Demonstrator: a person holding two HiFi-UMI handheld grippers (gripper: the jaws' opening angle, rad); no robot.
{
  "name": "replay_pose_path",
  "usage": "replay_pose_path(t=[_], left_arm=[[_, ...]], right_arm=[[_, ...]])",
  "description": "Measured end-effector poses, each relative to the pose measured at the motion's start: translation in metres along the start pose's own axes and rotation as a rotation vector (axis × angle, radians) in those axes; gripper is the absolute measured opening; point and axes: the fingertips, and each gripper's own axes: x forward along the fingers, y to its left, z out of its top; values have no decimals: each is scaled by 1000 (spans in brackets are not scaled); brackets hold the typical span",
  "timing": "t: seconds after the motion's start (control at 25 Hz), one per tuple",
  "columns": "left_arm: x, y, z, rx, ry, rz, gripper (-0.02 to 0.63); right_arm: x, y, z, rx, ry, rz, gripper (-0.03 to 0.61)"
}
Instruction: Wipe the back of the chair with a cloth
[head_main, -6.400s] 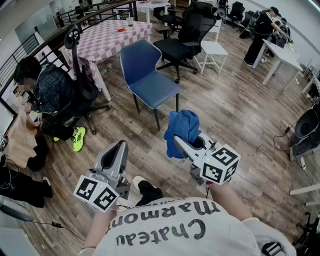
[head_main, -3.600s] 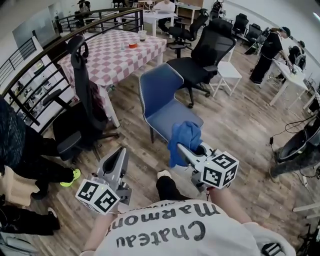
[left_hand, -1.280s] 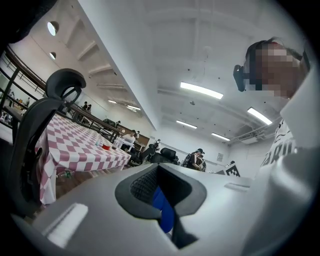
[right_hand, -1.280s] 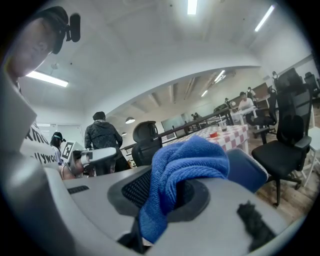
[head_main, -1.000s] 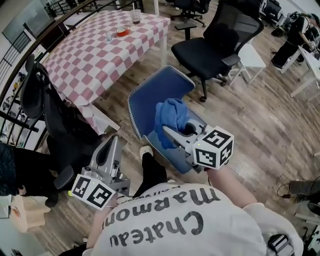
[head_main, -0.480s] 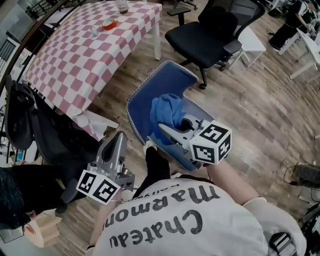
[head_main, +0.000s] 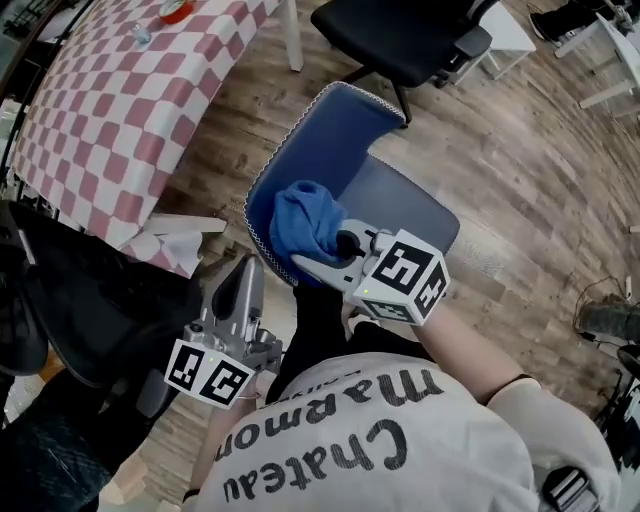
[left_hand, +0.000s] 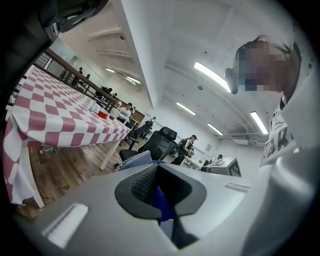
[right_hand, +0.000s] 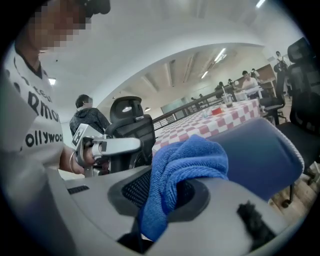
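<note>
Fingers (head_main: 318, 270) of the right gripper (head_main: 325, 252) clamp a crumpled blue terry cloth (head_main: 303, 220) in the head view, holding it at the lower inner face of the blue padded chair back (head_main: 325, 145) with pale stitched edging, beside the grey-blue seat (head_main: 405, 200); the left gripper (head_main: 245, 288) hangs apart to the left, near the pink-and-white checked surface (head_main: 100, 110). In the left gripper view, that gripper (left_hand: 161, 200) has its fingers drawn together to a narrow slit, gripping nothing, a blue sliver showing beyond. In the right gripper view, the fingers (right_hand: 135, 192) pinch the cloth (right_hand: 185, 160), which bulges above them, the chair back (right_hand: 260, 155) just behind
</note>
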Motion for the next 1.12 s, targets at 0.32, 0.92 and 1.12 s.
replay_pose_path(t=[0.32,0.92,1.12], left_arm=[[23,33,-23,-39,106,-20,6],[55,41,-47,-93,193,-104,5],[54,41,-51,-109,204,-116,5]], right_arm=[[47,-11,-24,-130,117,88,89],[51,-65,-26,-242,168,41,89],[47,-76,-29,-266,182,55,90]])
